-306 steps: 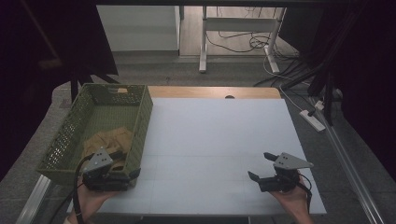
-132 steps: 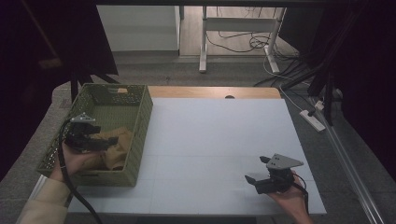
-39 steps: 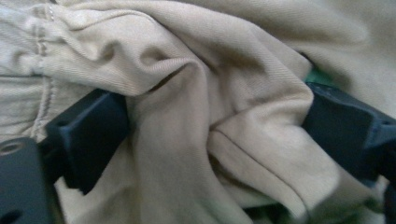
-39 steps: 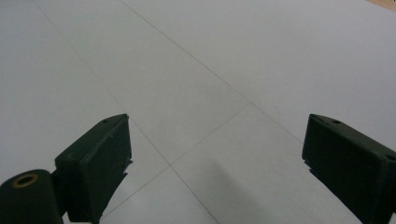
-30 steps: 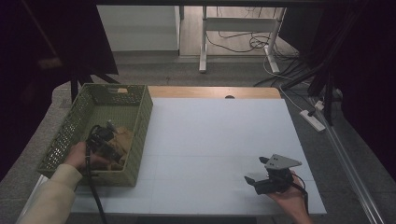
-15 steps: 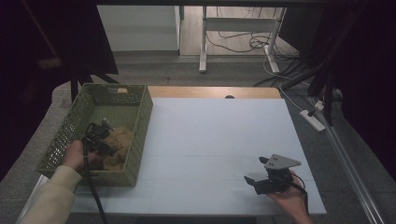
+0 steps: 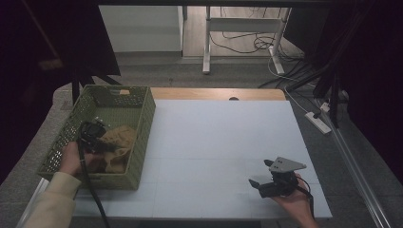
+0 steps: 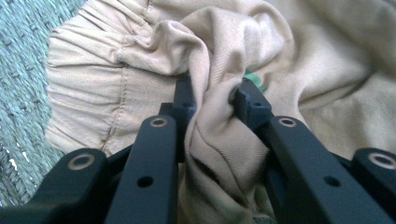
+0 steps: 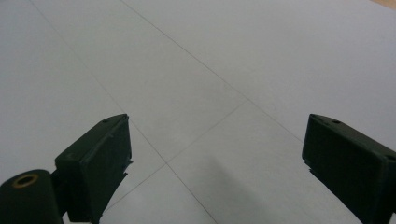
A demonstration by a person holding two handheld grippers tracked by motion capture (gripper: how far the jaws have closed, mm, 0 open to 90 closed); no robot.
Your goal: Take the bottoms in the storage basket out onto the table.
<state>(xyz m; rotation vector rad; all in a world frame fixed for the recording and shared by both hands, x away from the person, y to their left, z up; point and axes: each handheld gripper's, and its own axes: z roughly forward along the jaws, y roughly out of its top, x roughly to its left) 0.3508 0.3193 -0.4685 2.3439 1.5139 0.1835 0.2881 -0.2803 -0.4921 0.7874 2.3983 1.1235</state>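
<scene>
Down in the green basket (image 7: 139,137), left gripper (image 8: 212,100) fingers have just closed, pinching a fold of soft, light beige cloth (image 8: 299,51); right gripper (image 9: 215,154) gapes empty.

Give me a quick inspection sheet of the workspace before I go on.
Surface: white table, bare in the middle.
Job's things: beige cloth bunched in the green basket at table's left.
Clutter: nothing seen.
Grippers: left gripper shut on a fold of the cloth; right gripper open over the table.
Cables: gripper cable trails off the near edge; floor cables behind.
Surroundings: dark; power strip right.
</scene>
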